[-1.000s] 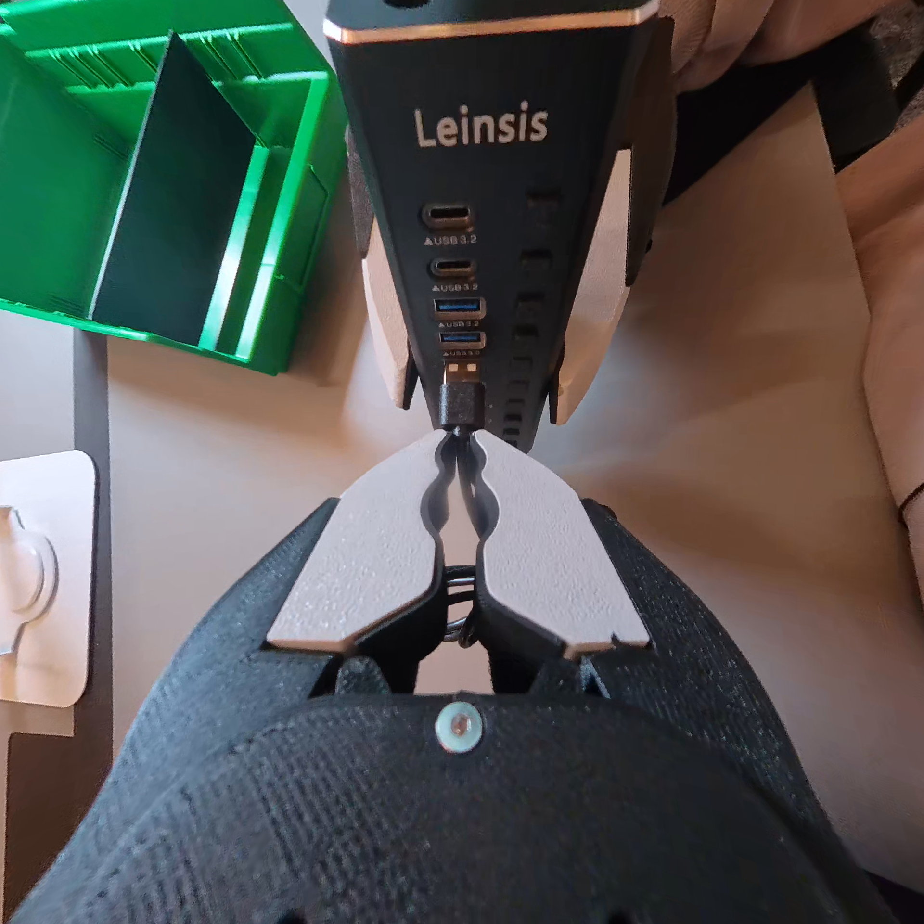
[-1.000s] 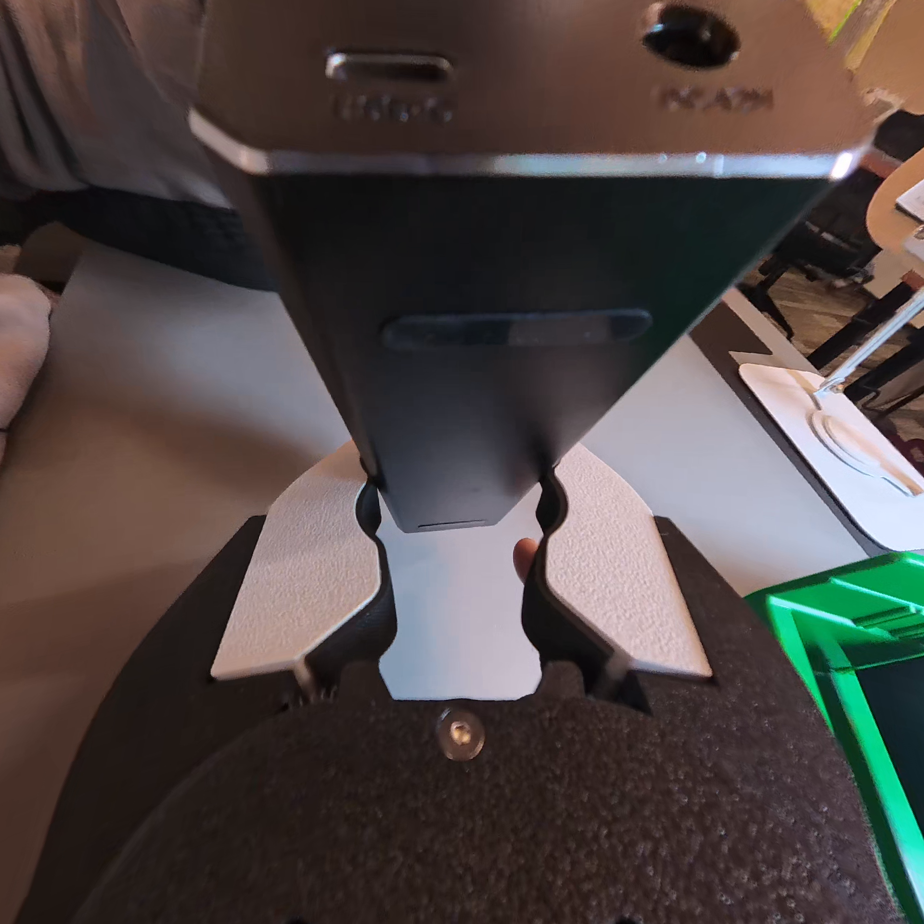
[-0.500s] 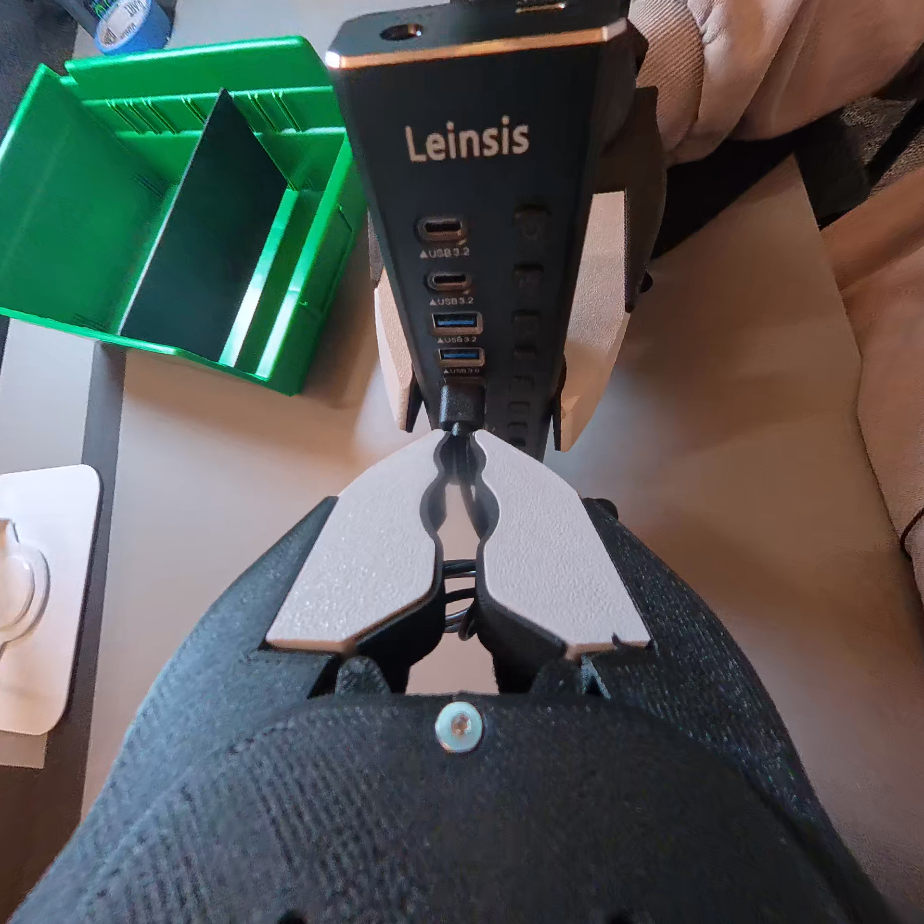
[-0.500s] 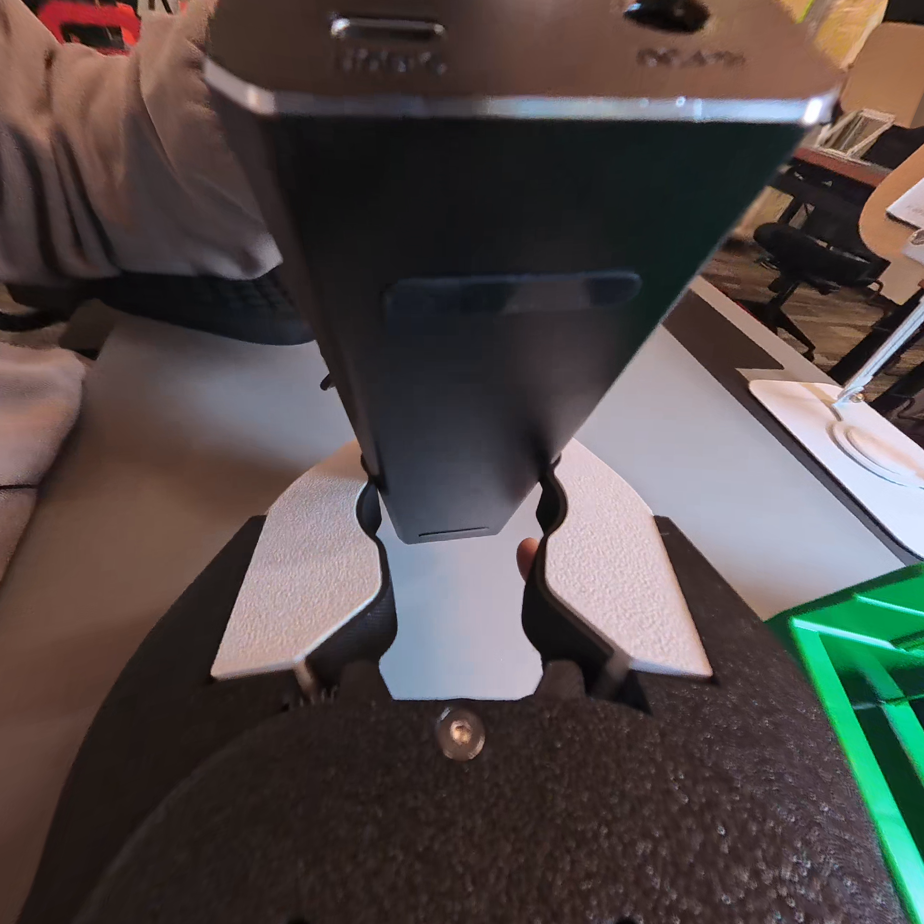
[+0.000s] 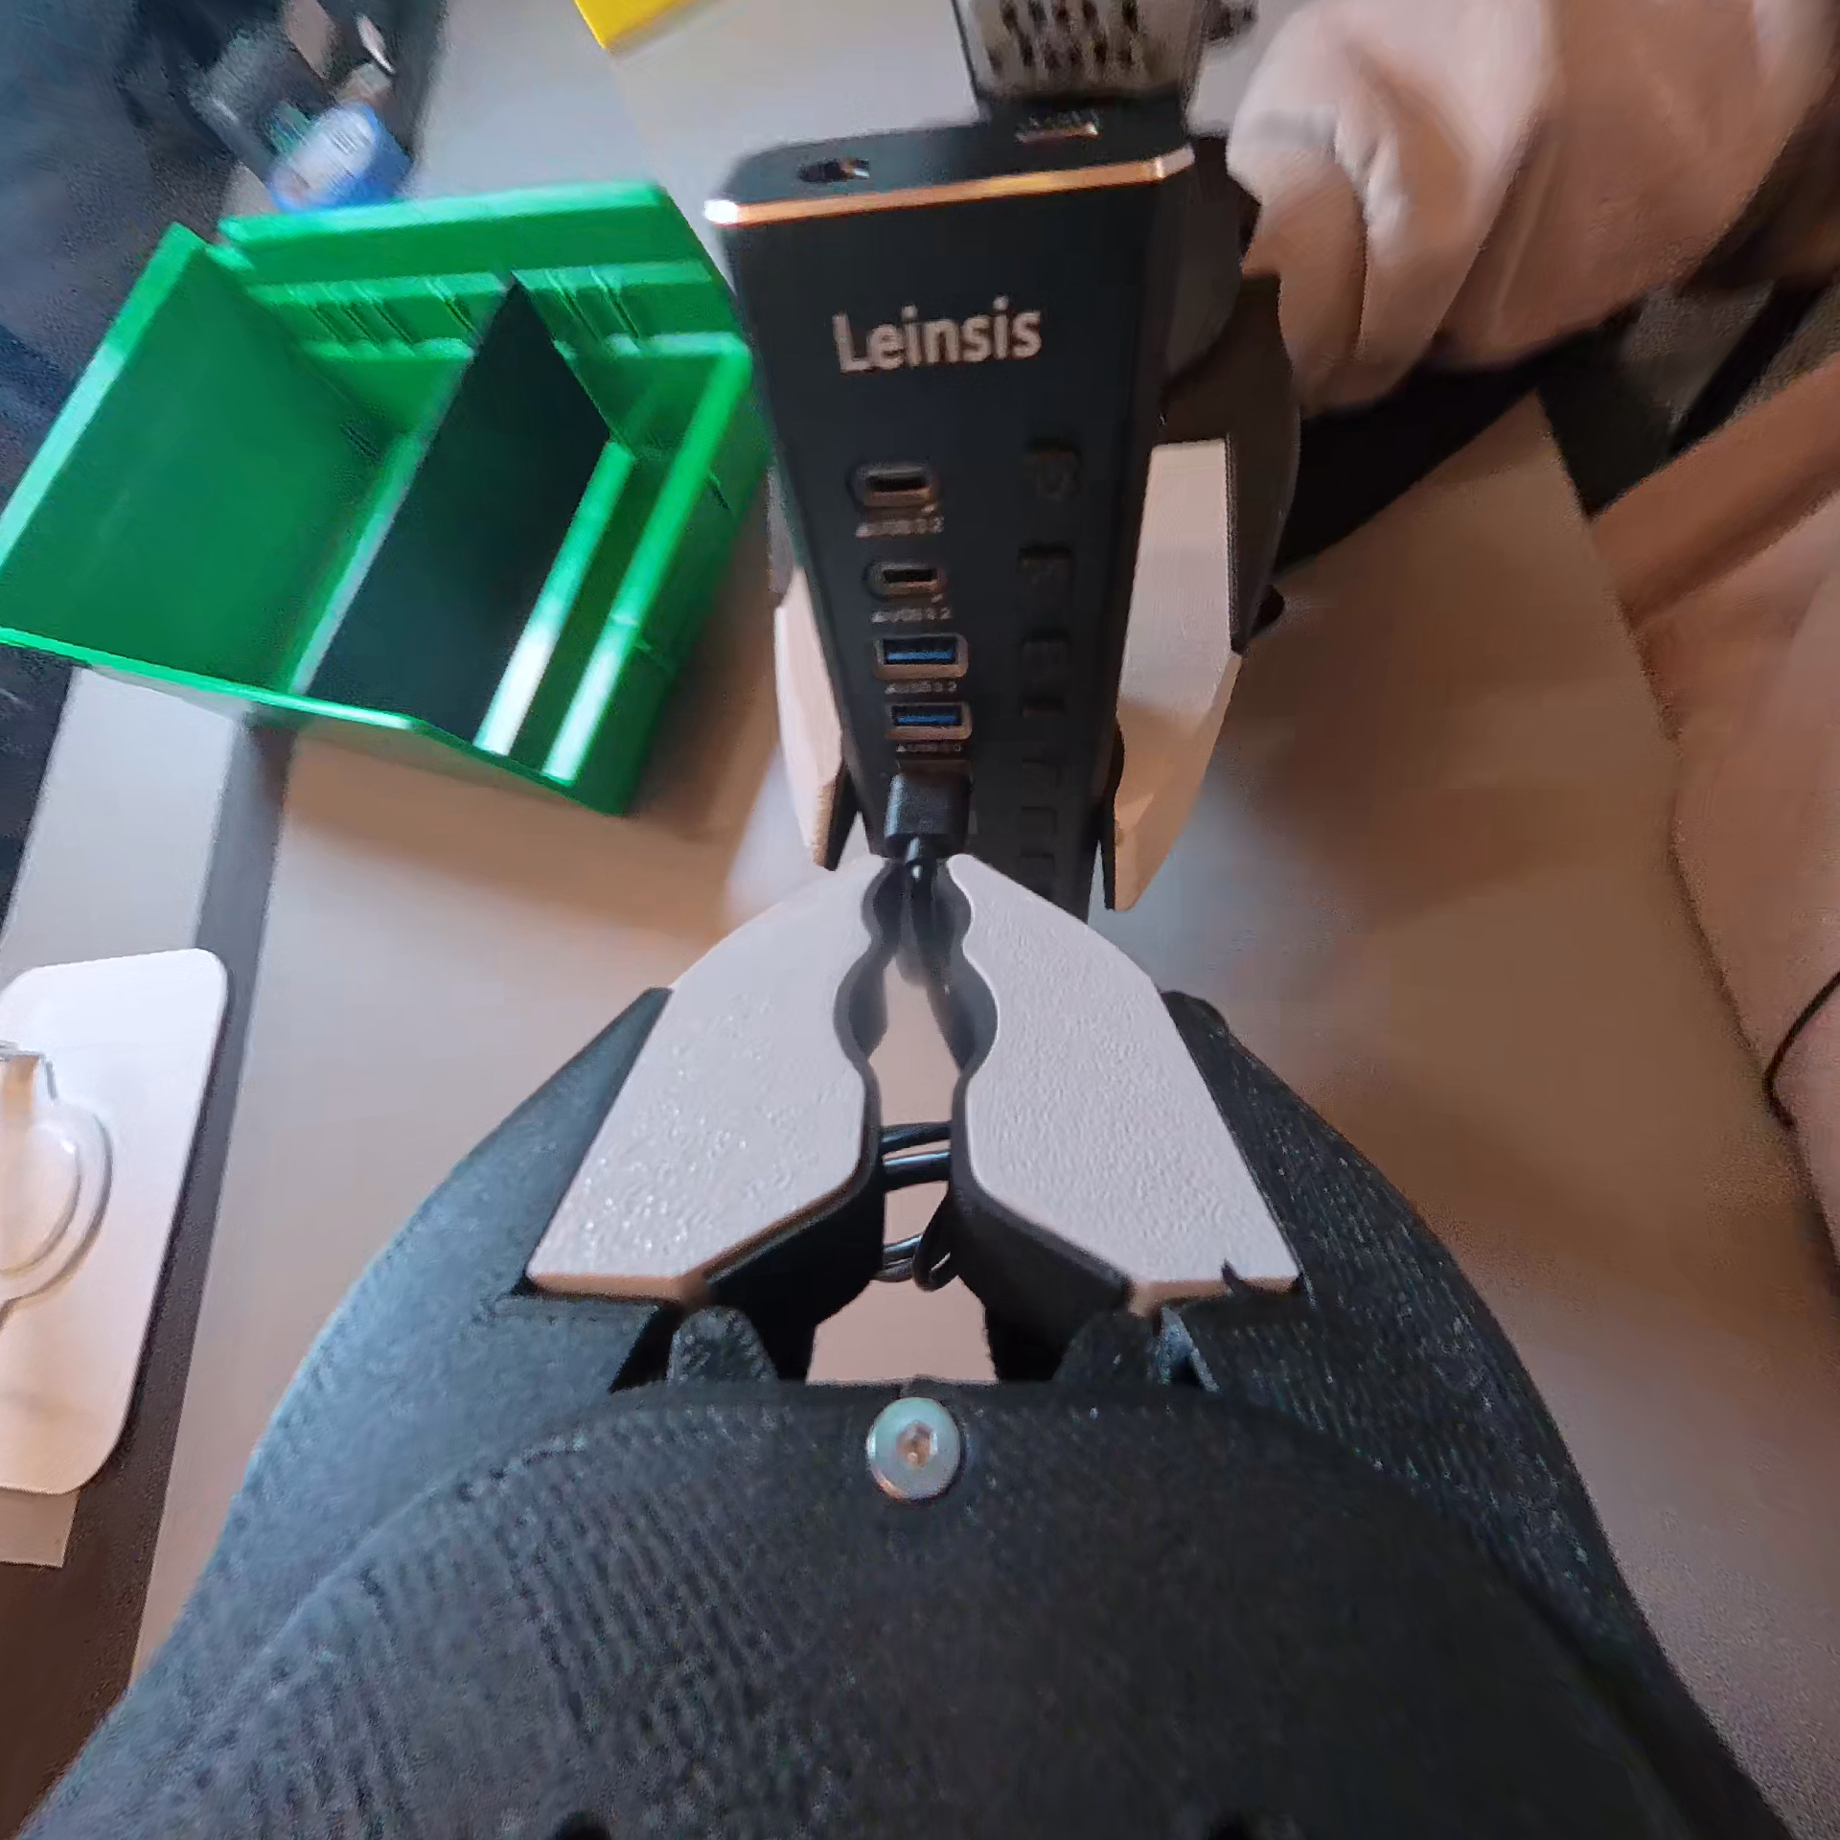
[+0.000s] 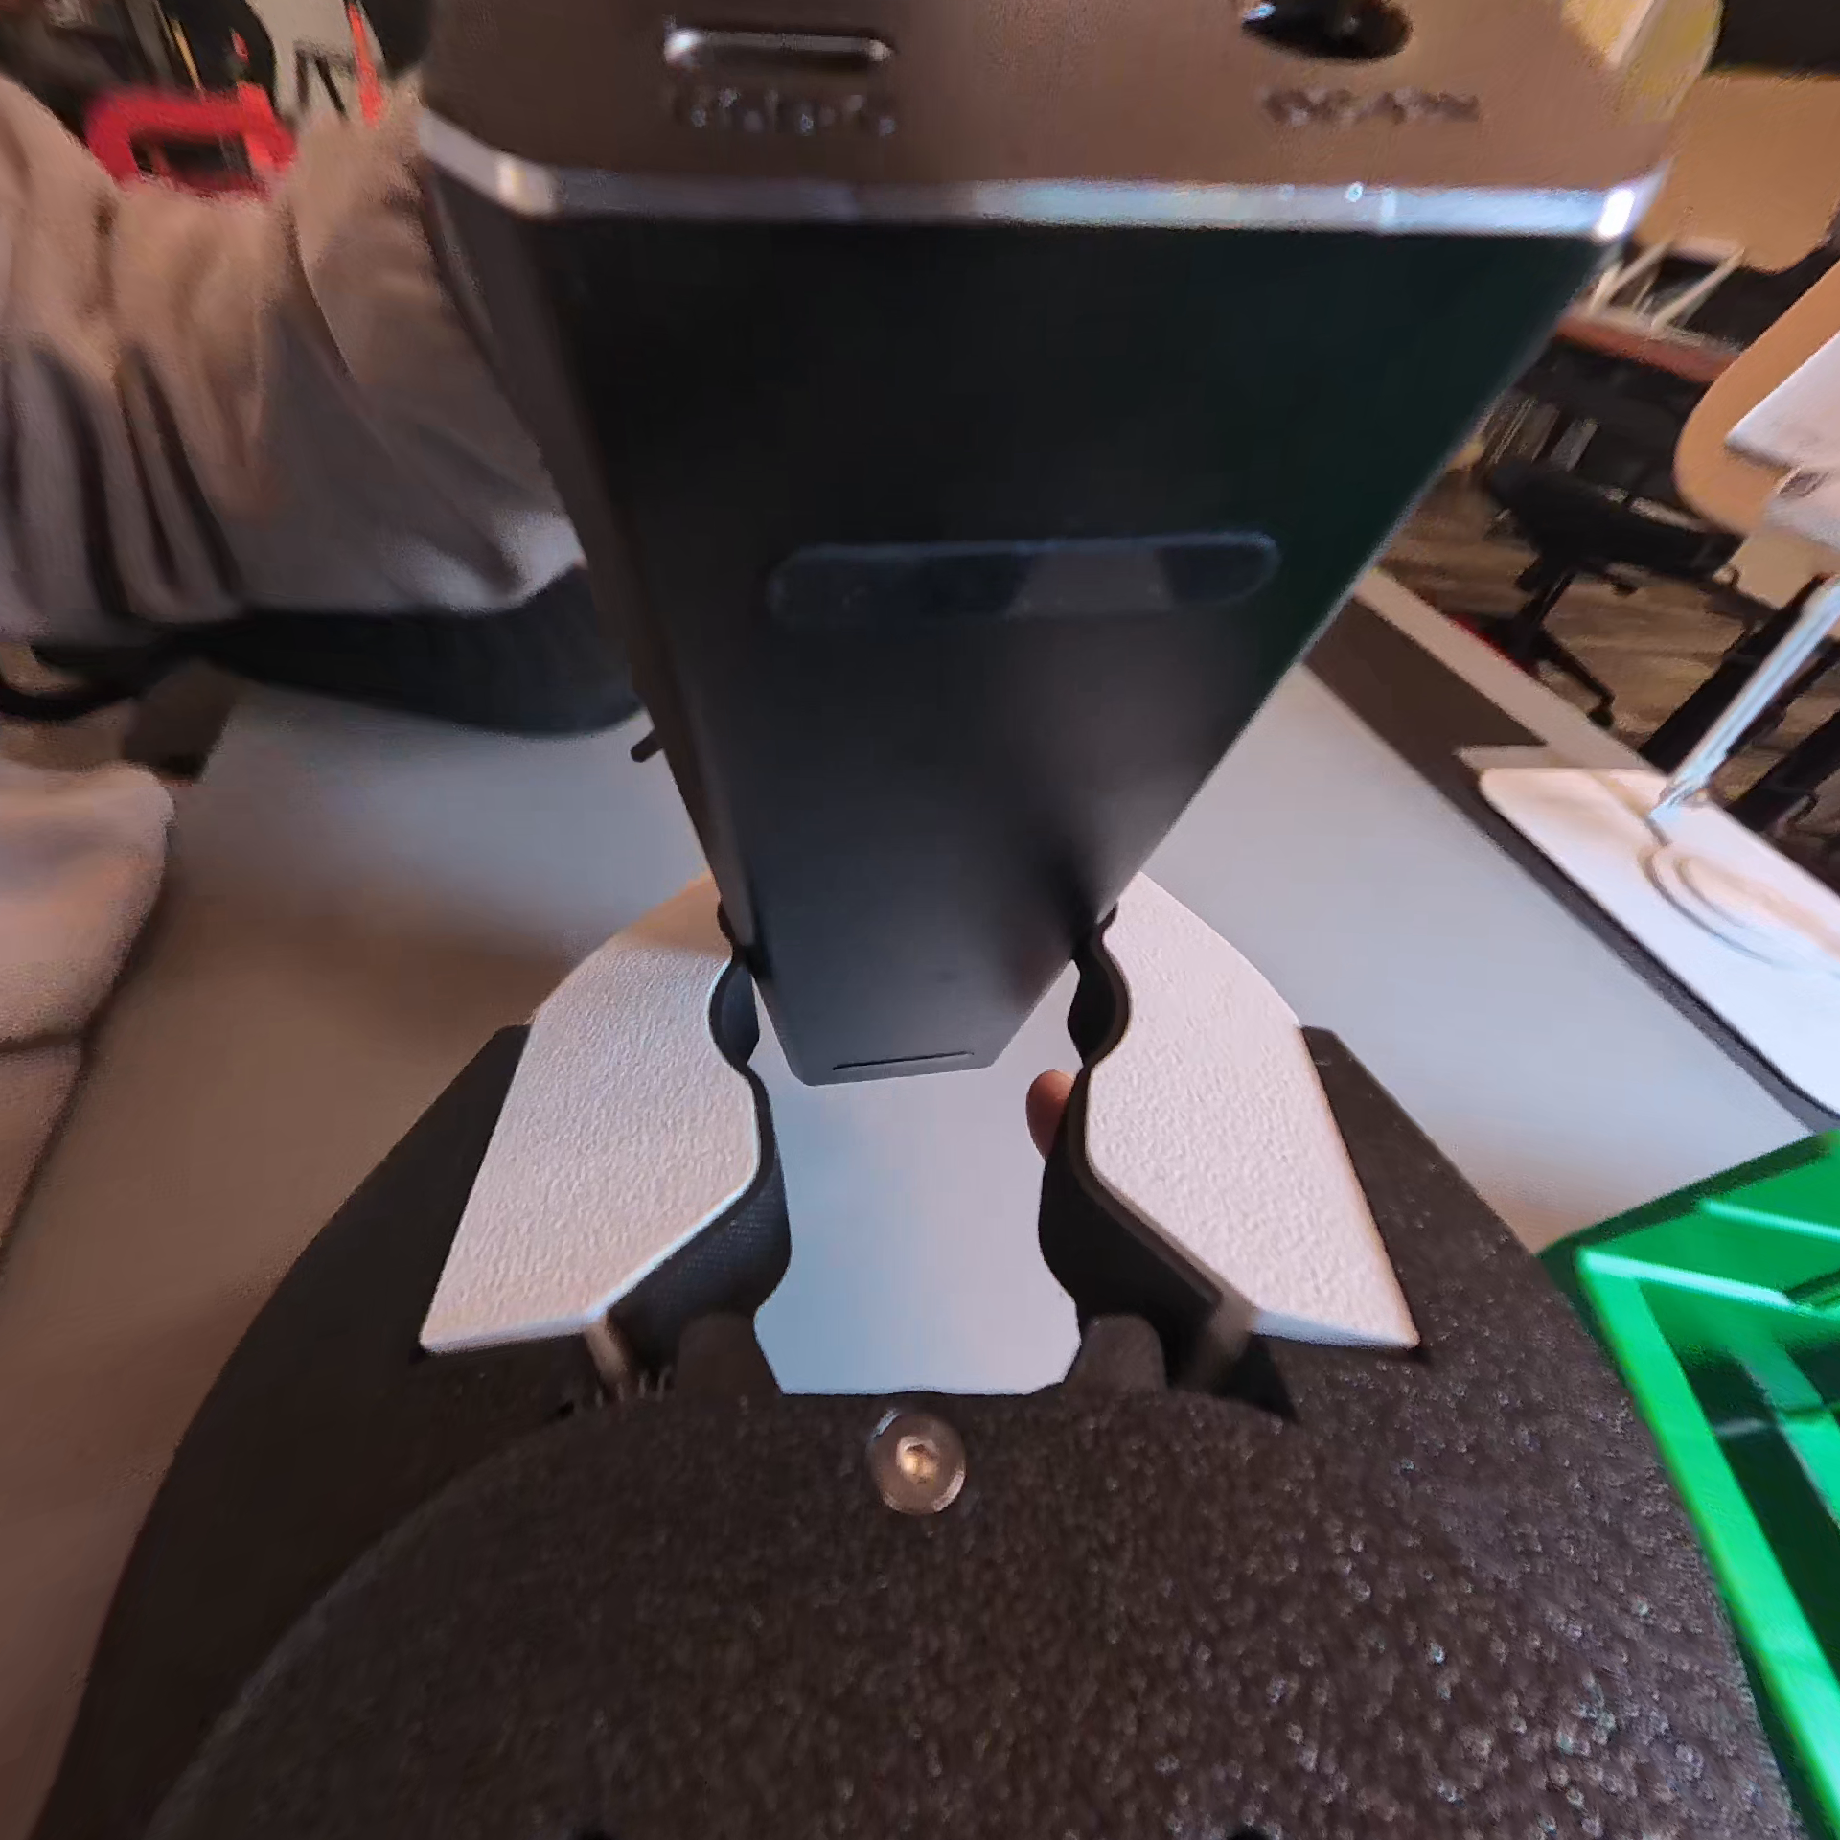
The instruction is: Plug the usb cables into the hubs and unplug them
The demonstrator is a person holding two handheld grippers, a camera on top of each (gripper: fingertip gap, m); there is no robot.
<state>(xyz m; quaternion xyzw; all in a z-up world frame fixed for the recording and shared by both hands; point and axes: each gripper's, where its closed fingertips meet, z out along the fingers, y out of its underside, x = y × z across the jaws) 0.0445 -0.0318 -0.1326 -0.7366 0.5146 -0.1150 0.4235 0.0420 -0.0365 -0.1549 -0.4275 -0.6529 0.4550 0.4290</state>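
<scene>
A black USB hub (image 5: 956,478) stands upright over the beige table (image 5: 1394,996), its column of ports facing the left wrist view. My right gripper (image 6: 916,946) is shut on the hub's lower end (image 6: 946,597). Its pale fingers (image 5: 1180,717) show on both sides of the hub in the left wrist view. My left gripper (image 5: 911,876) is shut on a thin black cable (image 5: 921,896) just behind its black plug (image 5: 931,808). The plug sits in a low port under the two blue ones, and no metal tip shows.
A green divided bin (image 5: 398,478) stands left of the hub and shows at the lower right of the right wrist view (image 6: 1742,1394). A white flat base (image 5: 90,1195) lies at the table's left edge. A person's pale sleeve (image 5: 1494,199) is behind the hub. Both grippers' tips are close together, under 4 cm apart.
The plug's metal tip, bare a second ago, has gone into the hub's port. The hub sits lower and smaller in the left view, and both views are blurred by motion.
</scene>
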